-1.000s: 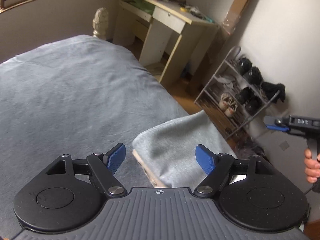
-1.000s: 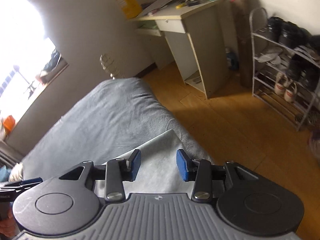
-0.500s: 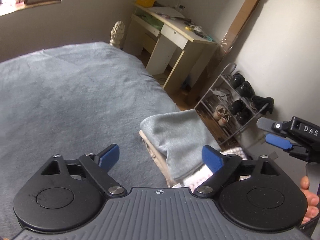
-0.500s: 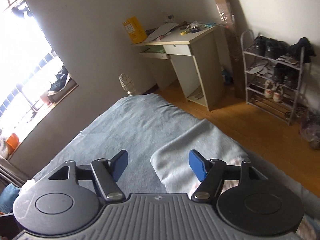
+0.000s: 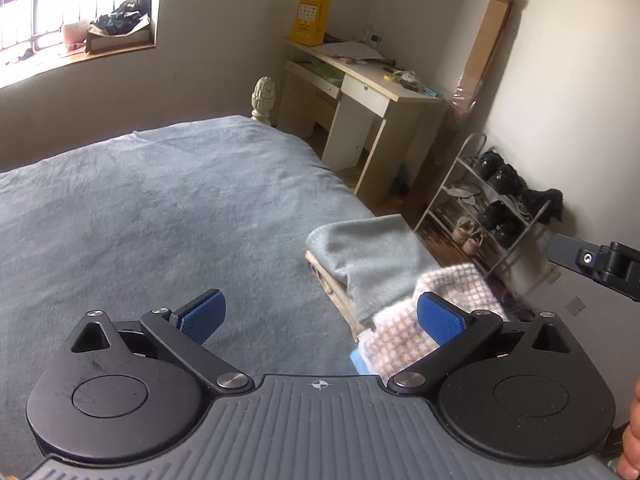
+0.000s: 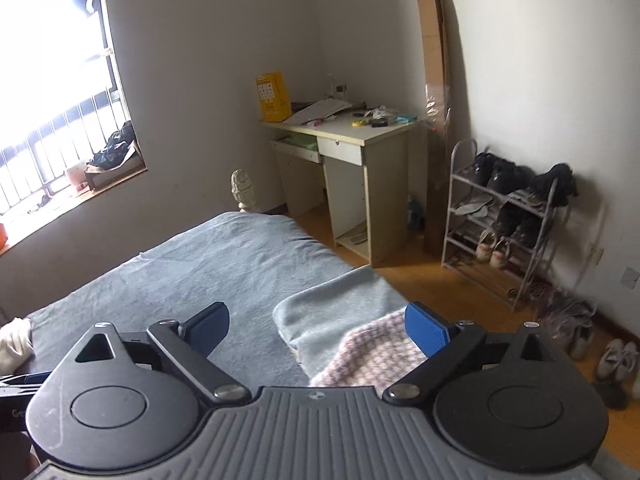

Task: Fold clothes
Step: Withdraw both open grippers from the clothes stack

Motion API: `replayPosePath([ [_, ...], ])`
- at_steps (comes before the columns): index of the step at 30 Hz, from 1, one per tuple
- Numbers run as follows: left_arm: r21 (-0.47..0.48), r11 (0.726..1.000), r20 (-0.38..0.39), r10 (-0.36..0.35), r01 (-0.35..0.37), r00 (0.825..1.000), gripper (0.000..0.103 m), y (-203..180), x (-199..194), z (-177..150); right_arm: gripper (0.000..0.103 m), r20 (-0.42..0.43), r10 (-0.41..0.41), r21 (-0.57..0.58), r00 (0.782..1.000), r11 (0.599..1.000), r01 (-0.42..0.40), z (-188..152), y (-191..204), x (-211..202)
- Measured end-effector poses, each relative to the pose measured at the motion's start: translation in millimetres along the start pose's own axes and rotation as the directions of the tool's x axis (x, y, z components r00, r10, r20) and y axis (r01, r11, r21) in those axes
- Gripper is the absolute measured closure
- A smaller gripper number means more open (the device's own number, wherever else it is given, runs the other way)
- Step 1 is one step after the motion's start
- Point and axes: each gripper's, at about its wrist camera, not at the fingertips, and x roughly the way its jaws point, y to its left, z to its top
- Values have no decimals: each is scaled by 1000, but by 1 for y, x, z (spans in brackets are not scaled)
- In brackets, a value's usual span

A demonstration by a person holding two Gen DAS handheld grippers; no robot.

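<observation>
A folded grey garment tops a stack at the right edge of the grey bed. A beige folded piece lies under it, and a pink-and-white checked garment lies nearer me. My left gripper hovers above and behind the stack, its jaws opening wide and holding nothing. In the right wrist view, the same grey garment and checked garment lie below my right gripper. Its jaws are also opening, with nothing pressed between the pads.
A pale desk with clutter stands past the bed's far corner. A tall cardboard piece leans on the wall beside it. A wire shoe rack stands at the right wall, with loose shoes on the wooden floor. A white cloth lies at the bed's left.
Both grippers have risen and drawn back from the folded grey garment, and their jaws have spread wider. The checked garment has come into view under them.
</observation>
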Motion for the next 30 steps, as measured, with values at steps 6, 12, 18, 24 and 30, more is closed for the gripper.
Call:
replayPosePath([
  [6,8,1000,20,7,-7,1000,0,-28,-5,-7,5,-14,-37,19,999,999,38,-7,-29,-15],
  [12,-23,999,3,33,-33,999,0,-41,-4,-9,4,-15,-51,-1,999,999,51,-12,-42,-19],
  [18,-46,997,-23,65,-66,998,0,-47,-4,-12,3,-12,-77,-27,997,997,77,-14,-46,-17],
  [24,-69,994,-44,86,-89,995,0,-53,-11,-17,3,-8,-91,-47,996,995,91,-16,-47,-17],
  [30,-83,990,-47,112,-116,993,0,-58,-18,-26,3,-2,-100,-62,995,993,100,-18,-46,-24],
])
